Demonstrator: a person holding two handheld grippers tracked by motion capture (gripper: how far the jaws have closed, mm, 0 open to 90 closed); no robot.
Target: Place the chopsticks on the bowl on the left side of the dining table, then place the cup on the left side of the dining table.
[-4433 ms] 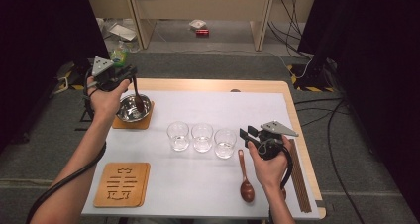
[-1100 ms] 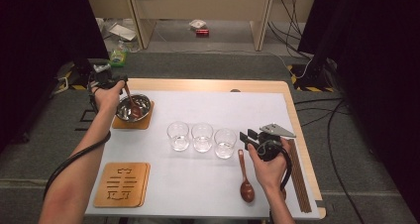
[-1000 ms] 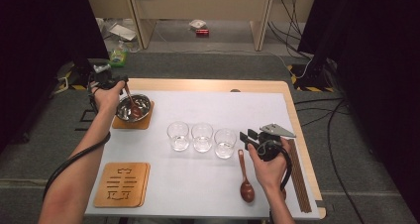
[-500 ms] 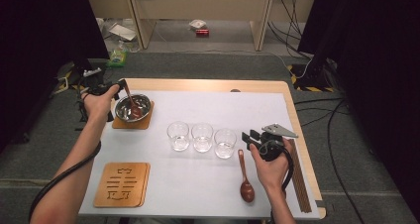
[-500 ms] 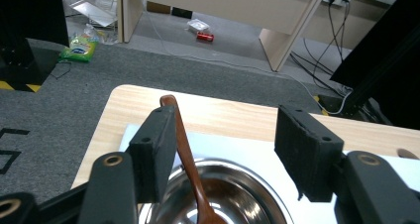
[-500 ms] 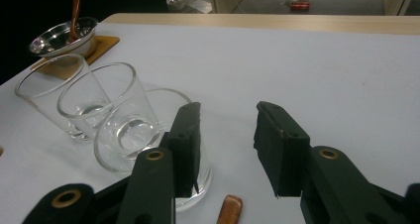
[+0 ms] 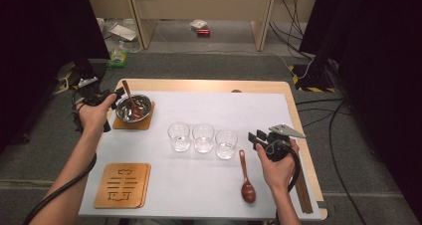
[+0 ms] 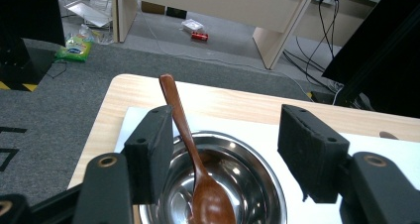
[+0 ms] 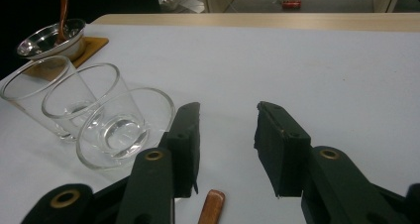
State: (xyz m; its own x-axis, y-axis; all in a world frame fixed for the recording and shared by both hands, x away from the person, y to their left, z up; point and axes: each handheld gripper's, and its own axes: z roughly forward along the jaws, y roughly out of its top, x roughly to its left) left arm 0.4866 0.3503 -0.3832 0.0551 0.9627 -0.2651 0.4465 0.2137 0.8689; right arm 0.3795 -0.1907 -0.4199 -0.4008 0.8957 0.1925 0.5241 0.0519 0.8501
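Left gripper (image 7: 113,96) sits at the table's 9–10 o'clock edge, just beside the steel bowl (image 7: 133,108) — its jaws have just been opening and now stand spread, pressing on nothing. In the left gripper view the wooden spoon (image 8: 198,169) lies between the two pads but free of them: its handle passes close to the left pad, whether it brushes it cannot be told, and leans out over the bowl's rim toward 11 o'clock, while its head rests in the bottom of the bowl (image 8: 247,189). The bowl stands on a small wooden coaster (image 7: 130,124). At the 7 o'clock corner of the white mat (image 7: 209,110) lies a second, carved coaster (image 7: 122,184), bare. Three empty glasses (image 7: 202,138) stand in a row at the table's centre, close together. A second wooden spoon (image 7: 246,179) lies flat at 5 o'clock, handle pointing toward 12, just beside the right hand (image 7: 276,168). Right gripper (image 7: 256,137) hovers near the rightmost glass at 3–4 o'clock — jaws parted, nothing between them; the right gripper view shows bare mat in the gap and the glass (image 9: 121,130) beside its left jaw. Dark chopsticks (image 7: 302,190) lie along the 4 o'clock edge.
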